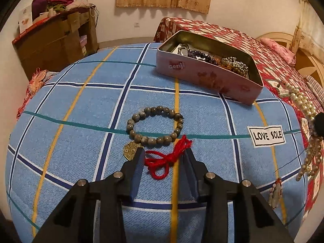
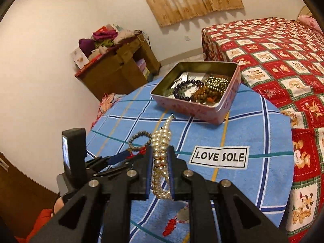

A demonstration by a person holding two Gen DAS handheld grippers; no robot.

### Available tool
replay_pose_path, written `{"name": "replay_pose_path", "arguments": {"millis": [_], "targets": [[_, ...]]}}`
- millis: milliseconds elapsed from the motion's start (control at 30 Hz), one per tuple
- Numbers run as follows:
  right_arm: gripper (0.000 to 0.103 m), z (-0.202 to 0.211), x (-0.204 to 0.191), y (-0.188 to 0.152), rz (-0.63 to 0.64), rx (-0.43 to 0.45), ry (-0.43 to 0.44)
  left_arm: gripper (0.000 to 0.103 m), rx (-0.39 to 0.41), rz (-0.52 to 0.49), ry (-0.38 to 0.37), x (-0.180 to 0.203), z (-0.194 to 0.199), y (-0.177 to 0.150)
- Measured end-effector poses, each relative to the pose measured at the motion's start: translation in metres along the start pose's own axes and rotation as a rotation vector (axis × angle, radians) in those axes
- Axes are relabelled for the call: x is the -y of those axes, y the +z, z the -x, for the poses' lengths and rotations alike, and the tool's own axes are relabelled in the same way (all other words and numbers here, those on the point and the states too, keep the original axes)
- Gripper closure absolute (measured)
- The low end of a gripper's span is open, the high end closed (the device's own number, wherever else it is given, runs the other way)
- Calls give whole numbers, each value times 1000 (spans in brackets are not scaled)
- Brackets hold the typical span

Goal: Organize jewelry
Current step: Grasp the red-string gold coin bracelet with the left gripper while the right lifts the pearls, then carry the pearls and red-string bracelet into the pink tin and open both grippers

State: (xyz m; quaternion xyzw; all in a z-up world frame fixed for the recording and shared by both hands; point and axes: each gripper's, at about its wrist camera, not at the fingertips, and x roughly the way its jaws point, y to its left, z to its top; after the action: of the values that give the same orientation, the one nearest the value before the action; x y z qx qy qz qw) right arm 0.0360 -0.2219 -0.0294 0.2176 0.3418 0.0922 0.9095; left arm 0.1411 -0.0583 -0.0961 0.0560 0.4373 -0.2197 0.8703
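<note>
— On the blue checked cloth [image 1: 85,105], what is listed?

— Item one: grey bead bracelet [image 1: 155,126], lying flat, centre. Item two: red cord [image 1: 166,158] with brass octagonal charm [image 1: 132,150], just near of it; left gripper [image 1: 164,154] fingers spread either side of the cord, not closed on it.

— And the right?

— Right gripper [image 2: 160,154] fingers pinching a pearl strand [image 2: 161,158], lifted above the cloth. Item four: pink tin [image 2: 202,109], far side, open, holding dark, gold and brown beads.
</note>
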Motion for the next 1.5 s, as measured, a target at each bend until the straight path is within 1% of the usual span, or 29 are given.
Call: {"name": "replay_pose_path", "arguments": {"millis": [33, 67, 100, 167, 200, 267, 367, 467, 633, 800, 933, 1033, 1100, 1167, 1267, 1367, 1500], "targets": [[87, 2, 1, 0, -3, 0, 4, 68, 2, -7, 12, 0, 0, 0], [87, 1, 2, -1, -8, -1, 6, 82, 5, -22, 38, 0, 1, 0], [87, 3, 2, -2, -13, -3, 9, 100, 5, -31, 47, 0, 2, 0], [87, 4, 3, -5, -25, -8, 19, 100, -4, 33, -44, -12, 5, -2], [87, 5, 3, -7, -29, -8, 19, 100, 6, 59, -63, -17, 8, -5], [87, 8, 2, -9, -29, -5, 15, 100, 44, 80, -80, -23, 19, -10], [87, 14, 4, -11, -44, 10, 11, 100, 113, 114, -118, -29, 46, -19], [87, 21, 6, -12, -58, 35, 7, 100, 182, 114, -158, -30, 76, -25], [87, 31, 6, -12, -66, 72, 20, 100, 242, 118, -194, -31, 106, -27], [87, 45, 4, -2, -66, 115, 40, 100, 294, 123, -217, -29, 118, -13], [87, 56, 5, 9, -50, 155, 26, 100, 328, 84, -237, -15, 120, 5], [87, 53, 11, 18, -57, 162, 15, 100, 332, 51, -257, -2, 113, 22], [87, 48, 15, 28, -58, 165, 17, 100, 338, 18, -257, 10, 106, 39], [87, 46, 18, 46, -47, 189, 11, 100, 347, -4, -266, 20, 99, 59], [87, 42, 24, 72, -54, 225, 40, 100, 367, -27, -286, 33, 86, 90], [87, 28, 34, 100, -63, 260, 24, 100, 383, -41, -283, 40, 71, 119], [87, -8, 55, 123, -87, 241, 8, 100, 382, -42, -300, 46, 36, 155]]}}
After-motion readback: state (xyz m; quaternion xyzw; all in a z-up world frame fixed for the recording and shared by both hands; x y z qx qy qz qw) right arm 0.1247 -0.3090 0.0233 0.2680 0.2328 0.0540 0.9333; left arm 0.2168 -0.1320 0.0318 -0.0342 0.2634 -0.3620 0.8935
